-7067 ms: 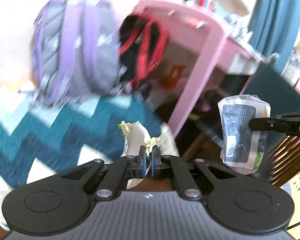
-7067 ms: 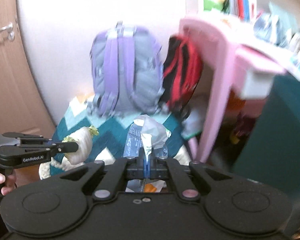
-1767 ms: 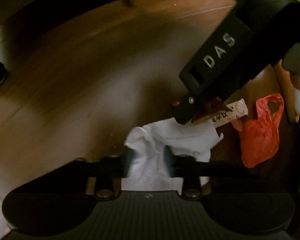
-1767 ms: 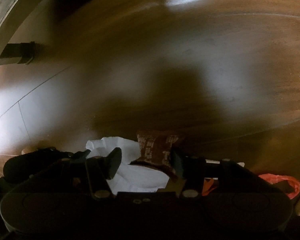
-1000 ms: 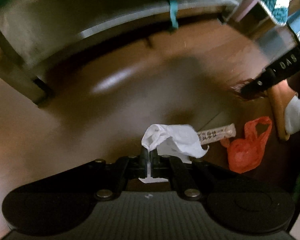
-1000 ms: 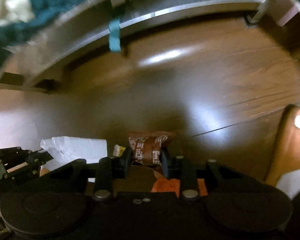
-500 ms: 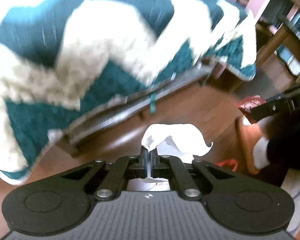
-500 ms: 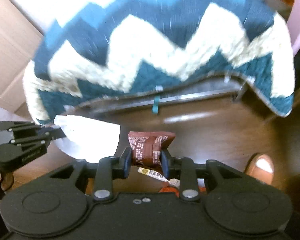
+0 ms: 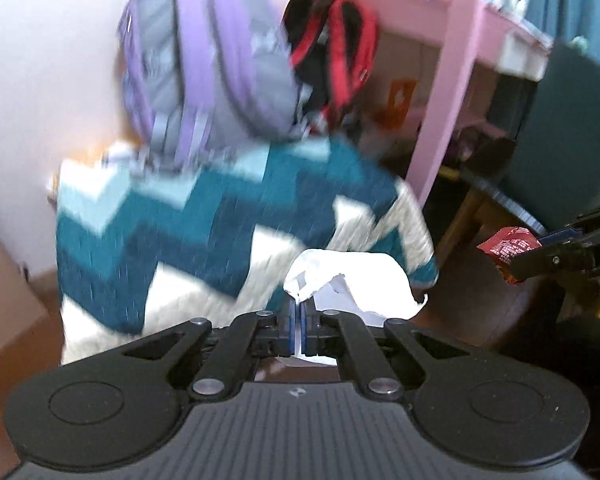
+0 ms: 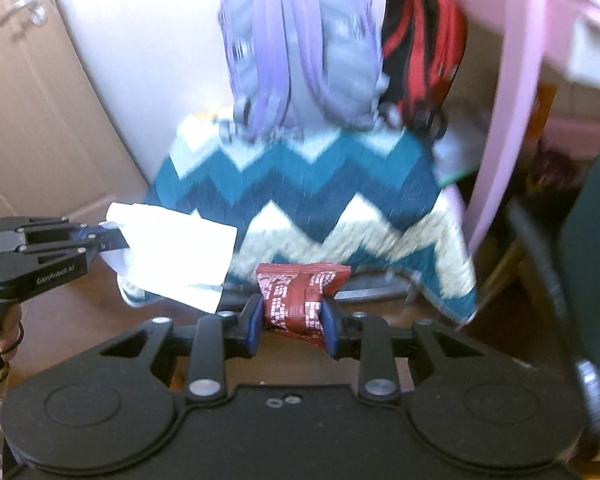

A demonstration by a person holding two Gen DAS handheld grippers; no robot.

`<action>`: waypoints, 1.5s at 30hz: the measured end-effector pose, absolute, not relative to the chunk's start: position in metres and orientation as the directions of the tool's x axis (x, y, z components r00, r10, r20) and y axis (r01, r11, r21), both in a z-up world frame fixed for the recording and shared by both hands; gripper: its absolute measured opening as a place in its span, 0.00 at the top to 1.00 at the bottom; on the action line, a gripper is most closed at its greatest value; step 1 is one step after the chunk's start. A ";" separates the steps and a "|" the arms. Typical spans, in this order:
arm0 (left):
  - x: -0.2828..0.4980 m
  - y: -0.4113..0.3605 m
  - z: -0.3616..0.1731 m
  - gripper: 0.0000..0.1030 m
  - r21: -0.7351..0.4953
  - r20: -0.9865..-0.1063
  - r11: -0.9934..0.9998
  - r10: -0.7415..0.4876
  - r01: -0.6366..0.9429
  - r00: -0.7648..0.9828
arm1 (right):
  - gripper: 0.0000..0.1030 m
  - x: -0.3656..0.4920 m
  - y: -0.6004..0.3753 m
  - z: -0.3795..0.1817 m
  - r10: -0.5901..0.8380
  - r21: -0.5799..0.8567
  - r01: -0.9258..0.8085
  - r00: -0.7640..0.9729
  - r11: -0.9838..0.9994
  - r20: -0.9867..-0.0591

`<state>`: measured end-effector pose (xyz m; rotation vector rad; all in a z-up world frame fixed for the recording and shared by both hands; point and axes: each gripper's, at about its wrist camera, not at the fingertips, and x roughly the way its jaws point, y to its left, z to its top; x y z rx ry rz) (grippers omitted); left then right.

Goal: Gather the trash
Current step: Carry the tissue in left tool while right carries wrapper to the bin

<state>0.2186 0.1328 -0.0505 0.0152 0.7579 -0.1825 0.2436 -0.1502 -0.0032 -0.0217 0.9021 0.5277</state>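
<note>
My left gripper is shut on a crumpled white paper and holds it in the air in front of the bed. The same paper and left gripper show at the left of the right wrist view. My right gripper is shut on a dark red snack wrapper, its pads pressing both sides. The wrapper and right gripper also show at the right edge of the left wrist view.
A bed with a teal and white zigzag blanket lies ahead. A purple backpack and a red and black bag lean on the wall. A pink desk stands right. A wooden door is left.
Both grippers have risen from the dark floor under the bed, each with its piece of trash, and now point at the bed and backpacks.
</note>
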 end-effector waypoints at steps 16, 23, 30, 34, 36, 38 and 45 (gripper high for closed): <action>0.216 -0.013 0.117 0.98 0.022 -0.441 0.959 -0.245 0.283 0.863 | 0.72 0.211 -0.285 0.127 0.302 0.036 -0.335 0.792 0.942 -0.530; 0.237 -0.098 0.155 0.98 0.045 -0.384 0.920 -0.344 0.390 0.857 | 0.72 0.220 -0.343 0.151 0.182 -0.012 -0.214 0.856 0.977 -0.483; 0.264 -0.171 0.177 0.98 0.052 -0.370 0.883 -0.418 0.467 0.830 | 0.72 0.227 -0.386 0.165 0.097 -0.056 -0.139 0.877 0.989 -0.470; 0.279 -0.211 0.185 0.98 0.073 -0.363 0.865 -0.441 0.497 0.821 | 0.72 0.241 -0.403 0.167 0.064 -0.069 -0.112 0.871 0.991 -0.488; 0.286 -0.228 0.186 0.98 0.083 -0.363 0.858 -0.447 0.506 0.818 | 0.72 0.247 -0.411 0.166 0.064 -0.063 -0.111 0.860 0.992 -0.507; 0.296 -0.246 0.186 0.98 0.091 -0.374 0.852 -0.451 0.515 0.811 | 0.72 0.258 -0.417 0.164 0.054 -0.074 -0.109 0.848 0.991 -0.527; 0.331 -0.299 0.164 0.98 0.138 -0.455 0.833 -0.428 0.536 0.781 | 0.72 0.297 -0.430 0.145 0.033 -0.107 -0.125 0.788 0.986 -0.615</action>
